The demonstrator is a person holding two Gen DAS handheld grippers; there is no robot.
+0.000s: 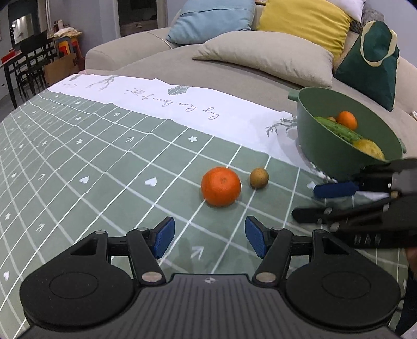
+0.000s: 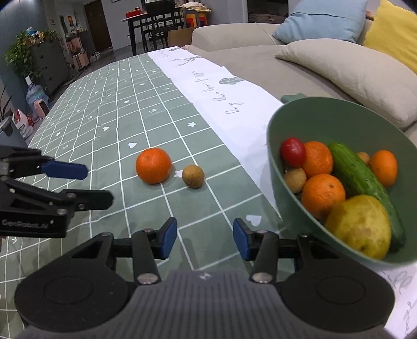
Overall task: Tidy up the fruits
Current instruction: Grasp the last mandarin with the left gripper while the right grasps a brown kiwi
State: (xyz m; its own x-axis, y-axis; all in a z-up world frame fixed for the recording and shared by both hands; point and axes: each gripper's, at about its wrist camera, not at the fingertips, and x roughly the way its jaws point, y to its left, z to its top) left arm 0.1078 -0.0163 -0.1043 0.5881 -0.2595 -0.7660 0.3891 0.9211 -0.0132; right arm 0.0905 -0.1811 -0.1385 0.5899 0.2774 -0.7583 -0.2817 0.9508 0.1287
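An orange [image 1: 221, 186] [image 2: 153, 169] and a small brown fruit [image 1: 259, 177] [image 2: 193, 176] lie side by side on the green checked tablecloth [image 1: 104, 156]. A green bowl [image 1: 328, 156] [image 2: 284, 187] stands to their right, holding several oranges [image 2: 323, 195], a cucumber [image 2: 362, 177], a yellow pear [image 2: 359, 226], a red fruit [image 2: 293, 152] and small brown fruits. My left gripper [image 1: 209, 236] is open and empty, just short of the orange. My right gripper [image 2: 205, 238] is open and empty, near the bowl's left side. Each gripper shows in the other's view, the right [image 1: 328, 202] and the left [image 2: 97, 186].
A beige sofa [image 1: 234, 67] with blue, yellow and beige cushions and a dark green bag [image 1: 370, 62] runs along the table's far side. A white runner [image 1: 182, 104] edges the cloth. A dark dining table with chairs [image 2: 153, 23] stands far back.
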